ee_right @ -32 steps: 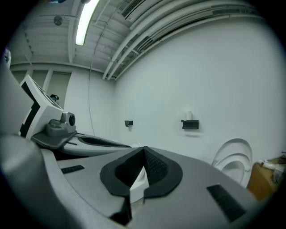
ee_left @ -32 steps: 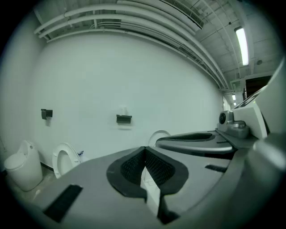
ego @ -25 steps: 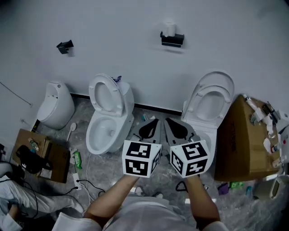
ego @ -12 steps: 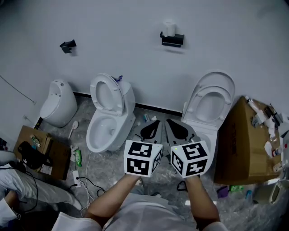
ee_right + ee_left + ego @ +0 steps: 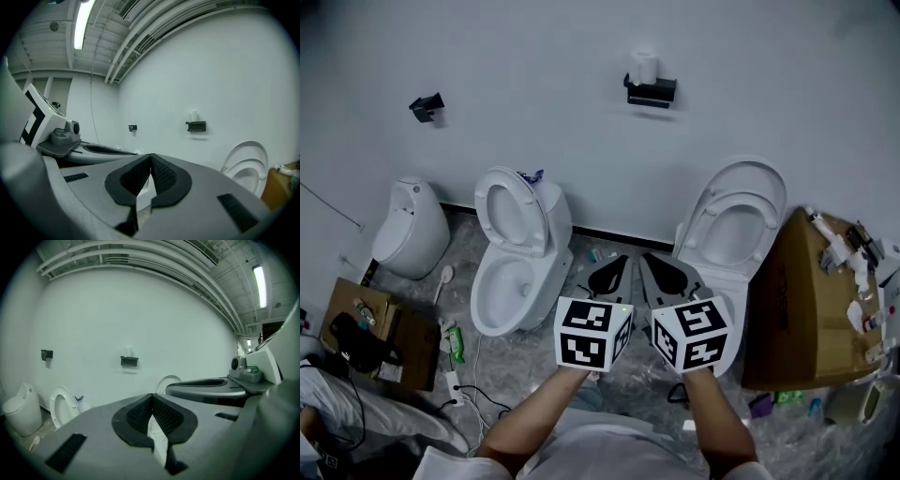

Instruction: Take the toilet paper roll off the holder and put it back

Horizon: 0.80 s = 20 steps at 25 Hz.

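The ribbed black rubber pads (image 5: 164,414) of the left gripper (image 5: 151,398) are being held pressed together with nothing between them. The right gripper (image 5: 150,158) is likewise being held shut and empty. Both grey plastic grippers are being carried side by side, well below the black box-shaped wall holder (image 5: 650,91), on which the white cylindrical toilet paper roll (image 5: 643,67) is standing upright. Smooth bare wall is being left open under the holder, between a glossy white toilet (image 5: 514,253) to its lower left and a second white toilet (image 5: 736,220) to its lower right. Since a second ago, the holder is being seen slightly higher and further left.
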{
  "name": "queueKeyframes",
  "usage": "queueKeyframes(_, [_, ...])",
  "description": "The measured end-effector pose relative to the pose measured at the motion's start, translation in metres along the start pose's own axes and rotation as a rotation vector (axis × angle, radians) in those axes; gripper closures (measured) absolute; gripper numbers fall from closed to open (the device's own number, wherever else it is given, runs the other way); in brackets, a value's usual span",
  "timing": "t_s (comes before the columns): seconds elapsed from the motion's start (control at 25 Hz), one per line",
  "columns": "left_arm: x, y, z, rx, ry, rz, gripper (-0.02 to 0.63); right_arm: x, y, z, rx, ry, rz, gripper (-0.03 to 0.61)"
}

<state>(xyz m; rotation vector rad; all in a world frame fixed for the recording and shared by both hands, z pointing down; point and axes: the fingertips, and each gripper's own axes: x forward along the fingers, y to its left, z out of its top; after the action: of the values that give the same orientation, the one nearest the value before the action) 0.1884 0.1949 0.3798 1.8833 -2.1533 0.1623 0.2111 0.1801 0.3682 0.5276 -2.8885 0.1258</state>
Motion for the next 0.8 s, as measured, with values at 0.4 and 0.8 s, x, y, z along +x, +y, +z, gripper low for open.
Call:
queueKeyframes(0.4, [0.059, 0.063, 0.033, -0.005, -0.005, -0.055, 0.61, 0.083, -0.026, 0.023, 0.009, 0.018, -0.058, 0.577])
queueKeyframes(0.8, [0.101, 0.14, 0.062, -0.005, -0.011, -0.101, 0.61, 0.172, -0.028, 0.049, 0.015, 0.028, -0.091, 0.577])
